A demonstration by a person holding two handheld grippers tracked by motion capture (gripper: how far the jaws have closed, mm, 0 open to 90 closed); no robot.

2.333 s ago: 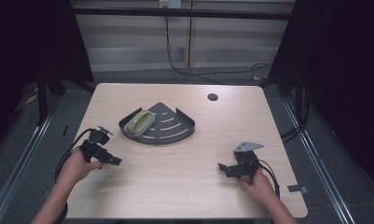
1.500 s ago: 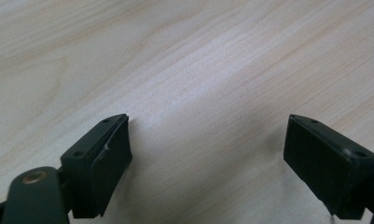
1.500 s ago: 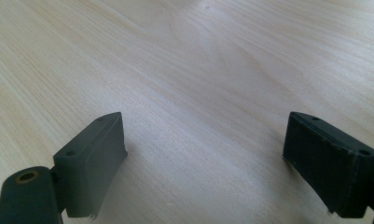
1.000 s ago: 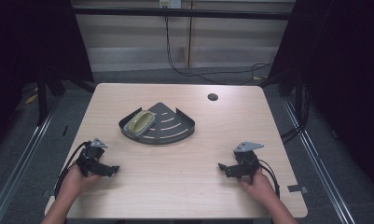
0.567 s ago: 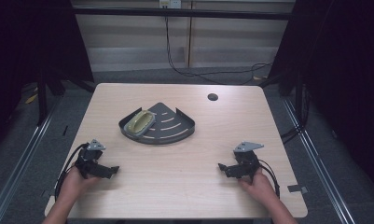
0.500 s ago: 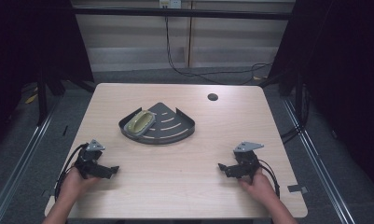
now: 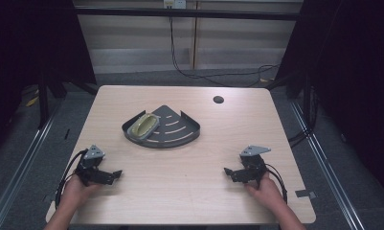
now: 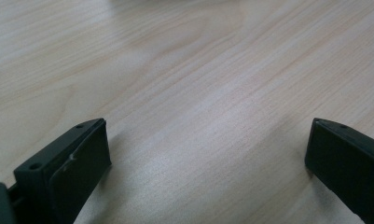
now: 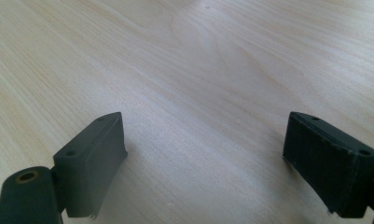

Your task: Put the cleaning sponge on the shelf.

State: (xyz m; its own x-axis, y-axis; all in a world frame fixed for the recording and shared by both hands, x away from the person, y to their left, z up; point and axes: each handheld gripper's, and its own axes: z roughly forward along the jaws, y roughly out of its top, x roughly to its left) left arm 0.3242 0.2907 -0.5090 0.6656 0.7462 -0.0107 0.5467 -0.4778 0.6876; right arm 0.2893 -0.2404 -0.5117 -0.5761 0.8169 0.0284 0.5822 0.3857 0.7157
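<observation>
I could read no writing or label on anything. My left gripper (image 7: 114, 176) rested on the table (image 7: 189, 191) near its front left edge, jaws spread wide with bare wood between them. My right gripper (image 7: 228, 171) sat at the front right, jaws equally wide apart. The dark fan-shaped tray (image 7: 177, 132) lay well ahead of both, nearer the left one, with a pale green dish (image 7: 142, 125) in its left part.
</observation>
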